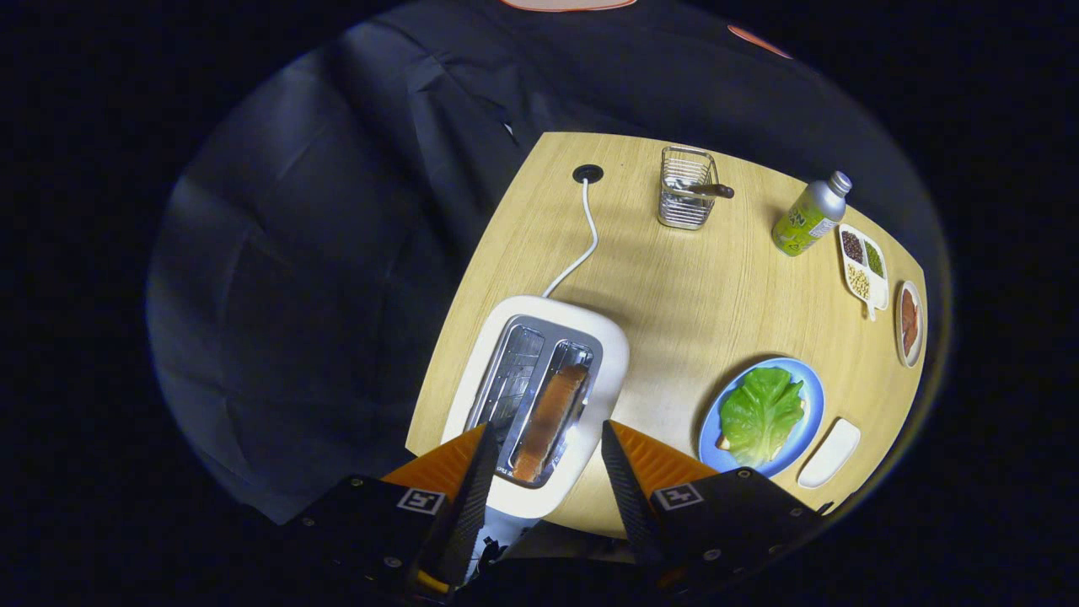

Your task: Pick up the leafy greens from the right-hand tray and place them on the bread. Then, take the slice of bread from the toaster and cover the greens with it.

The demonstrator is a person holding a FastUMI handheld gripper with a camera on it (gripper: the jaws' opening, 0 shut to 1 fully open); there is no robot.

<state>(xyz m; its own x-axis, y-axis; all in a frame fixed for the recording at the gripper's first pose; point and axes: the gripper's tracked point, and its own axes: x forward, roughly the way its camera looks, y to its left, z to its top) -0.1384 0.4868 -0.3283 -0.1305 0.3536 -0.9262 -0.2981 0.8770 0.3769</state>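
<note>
Wooden table [674, 278] against dark cloth. Gripper [544, 455] hovers wide open, empty, over toaster [539, 396]; toast slice [550, 421] stands in its right slot. Greens [760, 413] lie on blue plate [807, 434] at 3 o'clock. Toast looks light, stiff, crumbly: pinch its top edge.

Pale matt wood-grain desk [674, 287]. Smooth white plastic toaster [539, 396] with shiny metal slots. Bright wire-metal basket [685, 198]. Glossy blue plate [805, 421]. Crinkled leafy greens [759, 413]. Brushed metal bottle [811, 215]. Fingers spread, ribbed inside.
</note>
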